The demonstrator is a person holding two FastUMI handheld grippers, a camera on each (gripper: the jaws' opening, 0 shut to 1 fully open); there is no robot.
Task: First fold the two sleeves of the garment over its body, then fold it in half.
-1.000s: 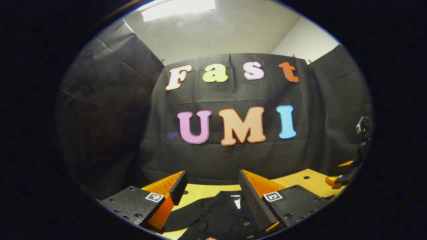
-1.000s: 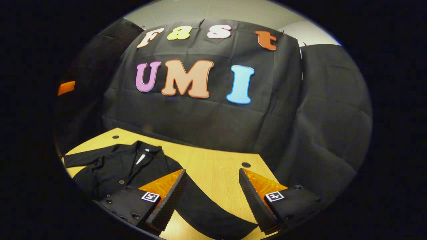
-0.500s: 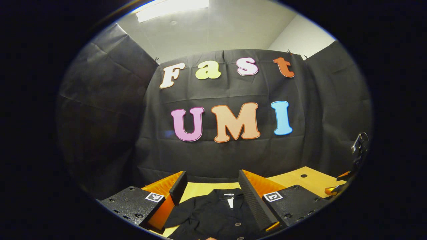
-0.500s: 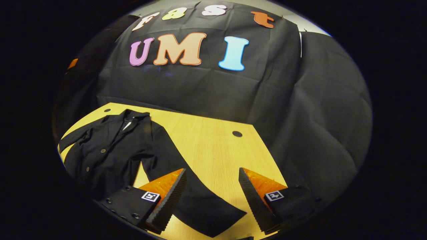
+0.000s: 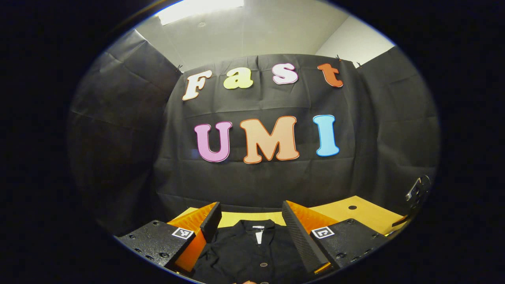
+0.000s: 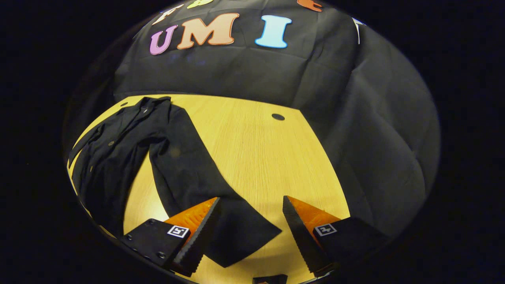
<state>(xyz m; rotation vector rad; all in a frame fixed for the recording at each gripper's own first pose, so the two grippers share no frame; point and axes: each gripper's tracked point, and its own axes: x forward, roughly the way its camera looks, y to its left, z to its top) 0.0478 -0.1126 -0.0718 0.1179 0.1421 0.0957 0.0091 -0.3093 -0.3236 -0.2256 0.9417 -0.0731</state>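
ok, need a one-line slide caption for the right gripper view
Open right gripper poised above the cuff of a black jacket's sleeve, spread flat on the wooden table.

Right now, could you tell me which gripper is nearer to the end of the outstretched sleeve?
Right. The right gripper hangs open just above the sleeve end; the left gripper faces the collar, open.

Ceiling light (image 5: 201, 8) glare, dim booth — fisheye-warped edges

I see black cloth walls (image 5: 118, 118) around a pale wooden surface (image 6: 252, 157) with round holes, and a ceiling light (image 5: 201, 8) above.
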